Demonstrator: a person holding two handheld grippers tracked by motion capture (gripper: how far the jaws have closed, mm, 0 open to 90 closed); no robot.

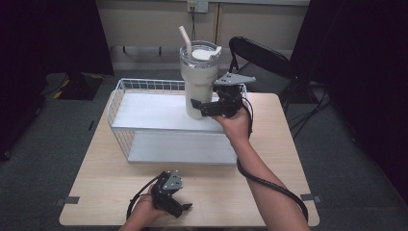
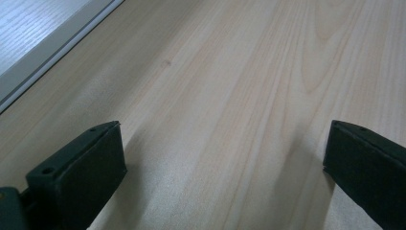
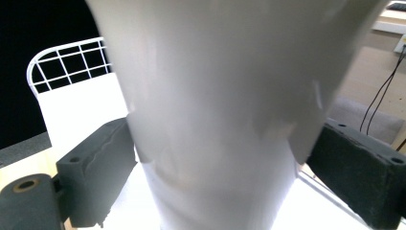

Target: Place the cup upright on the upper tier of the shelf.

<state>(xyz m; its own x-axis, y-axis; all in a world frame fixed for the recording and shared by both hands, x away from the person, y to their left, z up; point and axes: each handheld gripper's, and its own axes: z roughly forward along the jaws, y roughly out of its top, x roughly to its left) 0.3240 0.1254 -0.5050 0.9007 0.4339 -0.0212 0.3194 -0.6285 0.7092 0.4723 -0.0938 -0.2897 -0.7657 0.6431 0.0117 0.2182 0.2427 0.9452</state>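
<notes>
A tall white tumbler with a lid and a straw stands upright on the top of a white wire shelf rack. My right gripper reaches in from the right and is shut on the tumbler's narrow lower body. Its pads touch the tumbler on both sides. My left gripper rests low at the table's front edge, held by a hand. It is open, with bare wood between its jaws.
The rack has a wire back and side wall and a lower shelf. A black folding chair stands behind the table's far right corner. Bare wooden tabletop lies right of and in front of the rack.
</notes>
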